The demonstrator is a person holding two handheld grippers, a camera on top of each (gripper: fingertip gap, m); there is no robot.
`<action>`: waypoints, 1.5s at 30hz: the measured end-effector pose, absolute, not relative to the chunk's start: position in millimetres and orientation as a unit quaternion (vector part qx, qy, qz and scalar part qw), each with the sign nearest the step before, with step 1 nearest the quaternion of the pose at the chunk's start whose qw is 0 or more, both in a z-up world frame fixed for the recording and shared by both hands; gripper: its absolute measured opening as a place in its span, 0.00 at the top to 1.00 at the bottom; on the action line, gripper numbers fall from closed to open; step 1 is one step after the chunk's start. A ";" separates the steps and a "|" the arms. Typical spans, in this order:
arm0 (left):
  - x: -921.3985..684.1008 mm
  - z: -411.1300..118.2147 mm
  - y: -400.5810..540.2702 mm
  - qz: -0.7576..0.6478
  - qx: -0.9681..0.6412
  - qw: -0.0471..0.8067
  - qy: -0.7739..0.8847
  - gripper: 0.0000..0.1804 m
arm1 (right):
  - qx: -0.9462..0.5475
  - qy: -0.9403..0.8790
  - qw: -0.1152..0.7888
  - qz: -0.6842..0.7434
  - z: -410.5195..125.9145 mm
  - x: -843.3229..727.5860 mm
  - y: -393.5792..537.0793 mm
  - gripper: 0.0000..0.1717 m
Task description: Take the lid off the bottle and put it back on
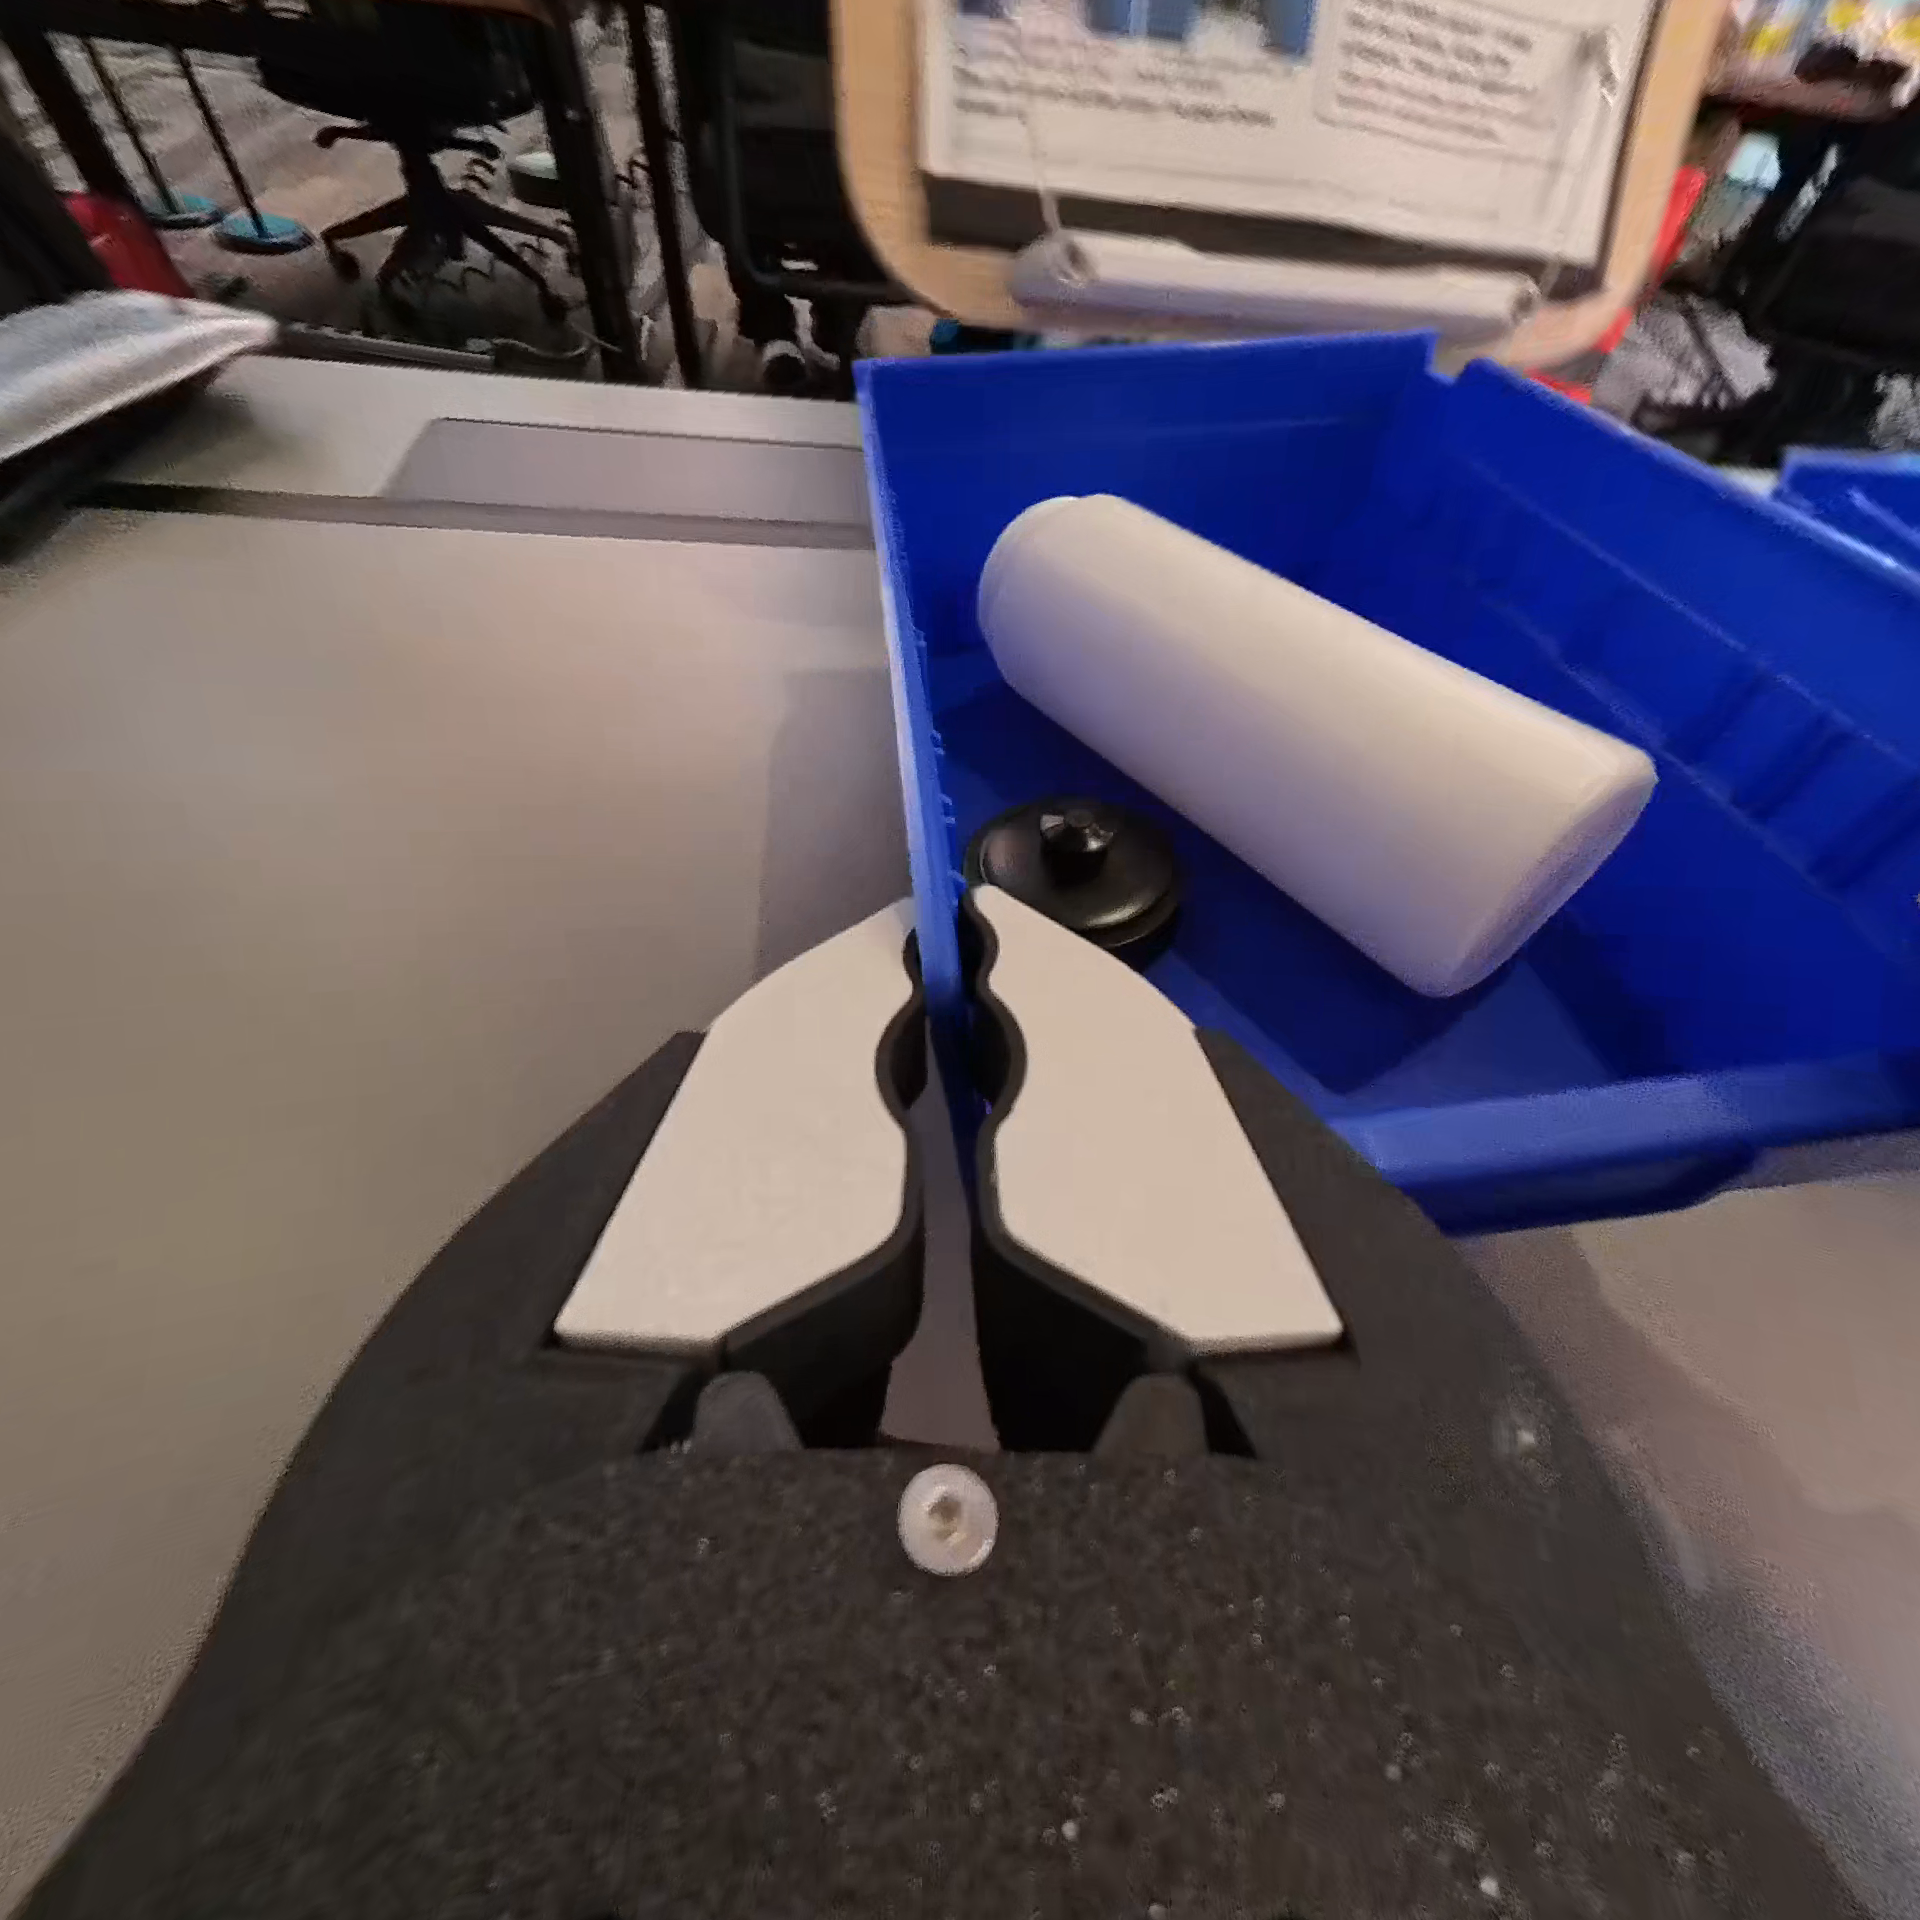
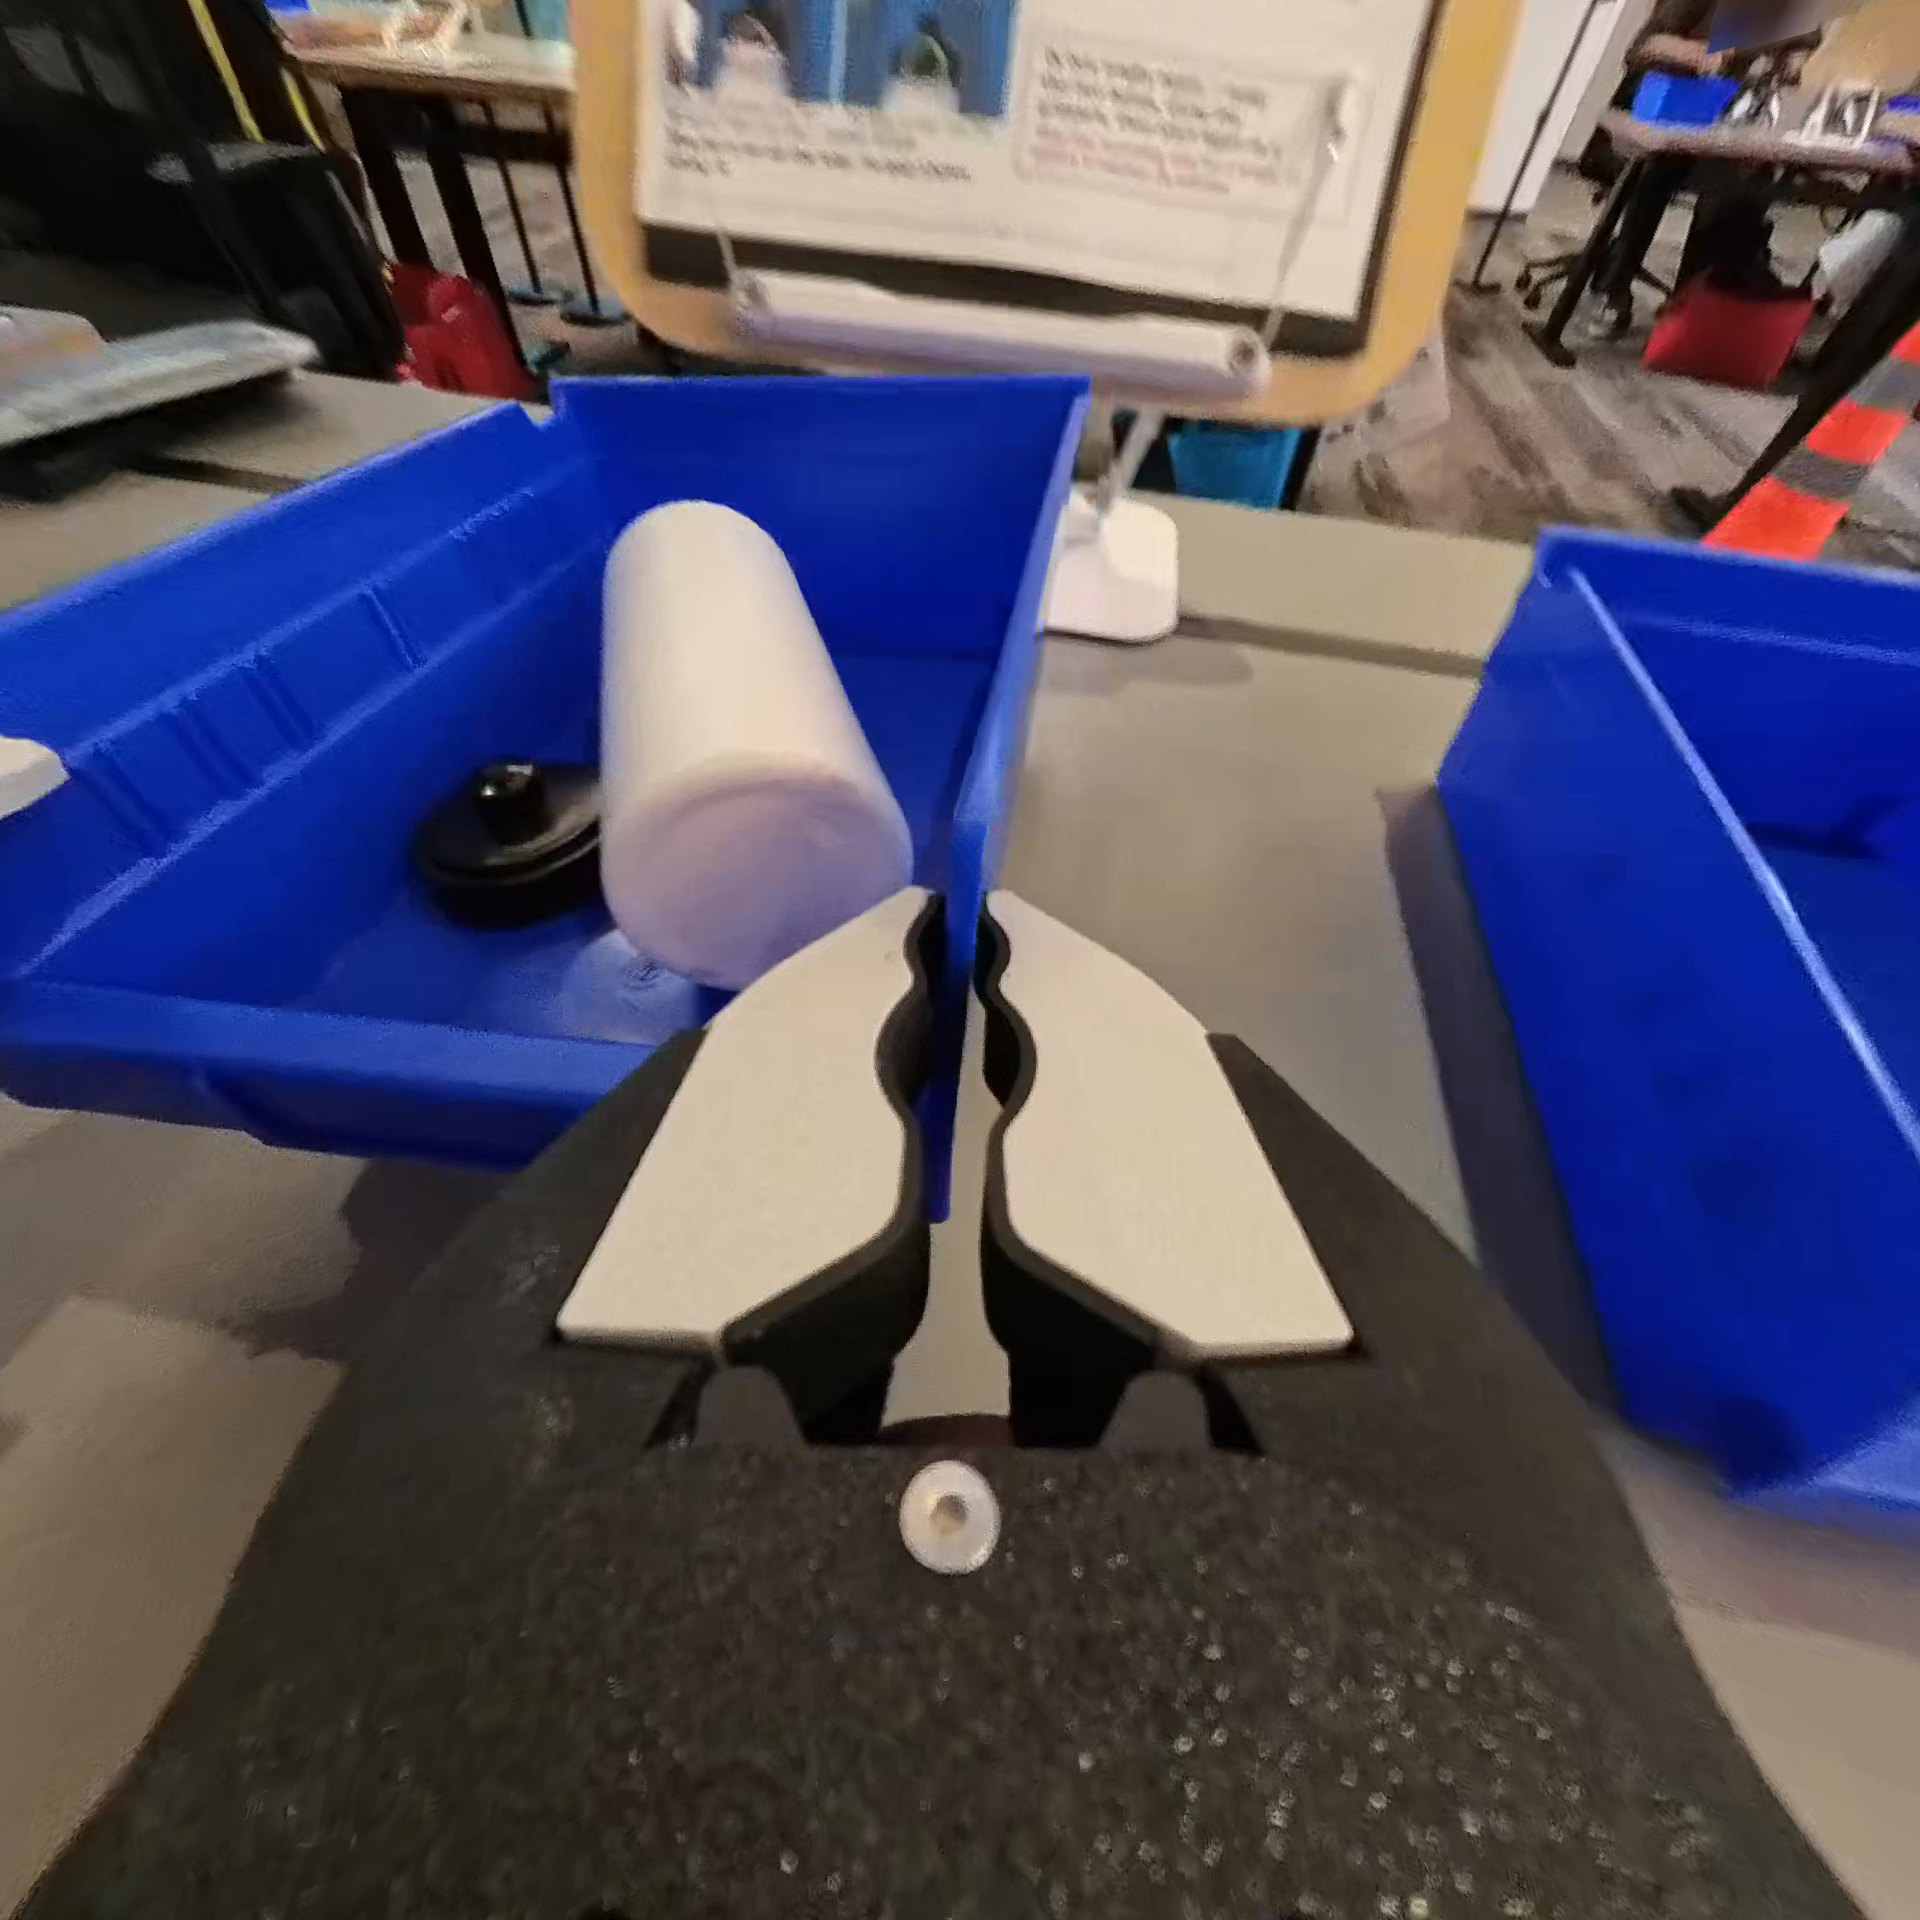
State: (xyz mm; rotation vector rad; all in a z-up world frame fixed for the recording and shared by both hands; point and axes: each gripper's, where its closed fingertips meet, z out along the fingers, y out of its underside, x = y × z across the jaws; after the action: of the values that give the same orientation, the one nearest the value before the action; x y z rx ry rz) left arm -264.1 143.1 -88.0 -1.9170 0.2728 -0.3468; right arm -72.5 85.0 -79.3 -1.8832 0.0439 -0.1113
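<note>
A white bottle [image 1: 1299, 727] lies on its side in a blue bin [image 1: 1558, 582], with no lid on it. A black lid with a knob [image 1: 1070, 873] lies on the bin floor beside it. My left gripper [image 1: 945, 914] is shut on the bin's left side wall [image 1: 914, 644]. In the right wrist view the bottle [image 2: 727, 748] and the lid [image 2: 499, 842] lie in the same bin. My right gripper [image 2: 964, 914] is shut on the bin's right side wall [image 2: 1013, 727].
A second blue bin [image 2: 1683, 987] stands on the grey table [image 2: 1226, 831] to the right. A white stand [image 2: 1112, 582] with a framed sheet [image 2: 997, 135] rises behind the bins. Chairs and desks lie beyond the table.
</note>
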 end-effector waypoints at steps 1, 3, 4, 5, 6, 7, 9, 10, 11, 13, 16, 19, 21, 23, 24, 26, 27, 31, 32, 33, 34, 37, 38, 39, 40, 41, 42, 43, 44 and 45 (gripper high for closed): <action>-278.1 -83.2 146.2 -0.150 -0.808 0.561 0.099 0.99 | -0.802 0.014 0.595 -0.050 -73.0 -85.6 89.7 0.98; -309.0 -73.3 153.1 -0.148 -0.800 0.577 0.076 0.99 | -0.788 0.006 0.614 -0.048 -59.6 -114.5 100.6 0.98; -325.3 -68.9 157.0 -0.144 -0.795 0.586 0.068 0.99 | -0.781 0.003 0.623 -0.046 -53.8 -129.7 106.8 0.98; -342.0 -65.7 161.2 -0.137 -0.790 0.594 0.062 1.00 | -0.777 -0.003 0.628 -0.046 -50.5 -145.5 113.7 0.98; -358.7 -64.1 165.3 -0.129 -0.787 0.600 0.059 1.00 | -0.775 -0.012 0.630 -0.050 -49.1 -161.2 120.7 0.98; -375.3 -64.2 169.1 -0.123 -0.785 0.604 0.055 1.00 | -0.774 -0.022 0.631 -0.053 -49.4 -177.1 127.3 0.98; -408.0 -67.7 174.3 -0.114 -0.786 0.606 0.047 1.00 | -0.775 -0.041 0.629 -0.045 -53.8 -208.6 138.4 0.98; -422.6 -70.5 176.2 -0.110 -0.789 0.603 0.045 1.00 | -0.776 -0.052 0.627 -0.041 -57.4 -223.7 142.6 0.98; -435.4 -73.2 178.1 -0.107 -0.792 0.599 0.041 1.00 | -0.777 -0.062 0.626 -0.036 -60.8 -237.4 146.0 0.98; -453.6 -79.1 182.2 -0.099 -0.798 0.593 0.040 1.00 | -0.780 -0.069 0.622 -0.026 -69.0 -257.7 151.8 0.97; -465.7 -90.3 188.7 -0.078 -0.808 0.583 0.046 1.00 | -0.788 -0.052 0.613 -0.012 -83.1 -270.8 160.3 0.98; -468.9 -101.0 194.4 -0.057 -0.817 0.571 0.053 0.99 | -0.806 -0.032 0.591 0.007 -102.8 -273.9 167.5 0.98; -471.7 -103.7 199.0 -0.033 -0.817 0.572 0.058 0.99 | -0.818 -0.024 0.574 0.038 -117.6 -276.5 169.4 0.97; -477.9 -111.4 202.9 -0.029 -0.827 0.560 0.036 0.98 | -0.828 -0.030 0.557 0.057 -129.8 -282.3 167.9 0.97; -481.8 -116.0 204.3 -0.037 -0.832 0.552 0.021 0.97 | -0.823 -0.044 0.562 0.064 -129.7 -286.9 167.8 0.96; -483.9 -117.4 205.4 -0.067 -0.835 0.547 0.007 0.96 | -0.828 -0.065 0.554 0.065 -129.7 -291.2 165.7 0.95; -485.4 -117.5 205.3 -0.072 -0.836 0.543 0.005 0.97 | -0.831 -0.079 0.546 0.068 -129.8 -293.1 164.4 0.95; -503.3 -89.4 195.1 -0.003 -0.811 0.585 -0.012 0.80 | -0.848 -0.187 0.482 0.117 -124.9 -297.0 143.4 0.89; -502.6 -74.8 189.4 0.010 -0.796 0.605 -0.009 0.78 | -0.842 -0.208 0.483 0.123 -116.3 -290.1 135.9 0.84; -498.4 -59.9 182.5 0.018 -0.780 0.626 0.000 0.77 | -0.831 -0.234 0.488 0.129 -106.8 -282.4 126.5 0.82; -491.1 -44.2 174.1 0.026 -0.757 0.652 0.015 0.77 | -0.820 -0.263 0.490 0.137 -99.5 -274.0 115.0 0.82; -456.0 -10.2 148.6 0.049 -0.691 0.717 0.076 0.84 | -0.787 -0.299 0.525 0.122 -89.8 -226.7 87.3 0.81; -440.8 -7.4 144.8 0.048 -0.688 0.718 0.096 0.85 | -0.769 -0.291 0.555 0.123 -86.5 -208.9 78.9 0.81; -423.3 -7.4 143.4 0.038 -0.694 0.710 0.116 0.85 | -0.760 -0.280 0.574 0.119 -86.3 -189.3 69.0 0.81; -405.5 -9.0 143.9 0.024 -0.707 0.694 0.134 0.85 | -0.760 -0.265 0.582 0.116 -87.8 -170.0 58.5 0.81; -389.8 -12.0 146.2 0.011 -0.729 0.670 0.141 0.85 | -0.760 -0.248 0.589 0.119 -88.3 -153.5 48.7 0.81; -376.5 -16.3 150.0 -0.001 -0.755 0.640 0.142 0.85 | -0.761 -0.230 0.593 0.124 -88.4 -138.8 40.3 0.81; -364.4 -19.8 155.1 -0.017 -0.781 0.609 0.139 0.84 | -0.765 -0.208 0.598 0.122 -88.6 -123.9 33.4 0.77; -352.4 -21.0 161.2 -0.044 -0.802 0.580 0.135 0.79 | -0.765 -0.185 0.608 0.107 -87.9 -106.3 27.1 0.72; -340.3 -19.1 168.7 -0.079 -0.817 0.556 0.131 0.70 | -0.758 -0.160 0.627 0.078 -85.1 -85.3 19.6 0.71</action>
State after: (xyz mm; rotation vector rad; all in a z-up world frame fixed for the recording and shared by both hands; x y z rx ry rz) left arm -340.3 168.7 -19.1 -1.9296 0.3103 -0.1866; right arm -85.3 19.6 -85.1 -1.7390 -0.3672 0.1798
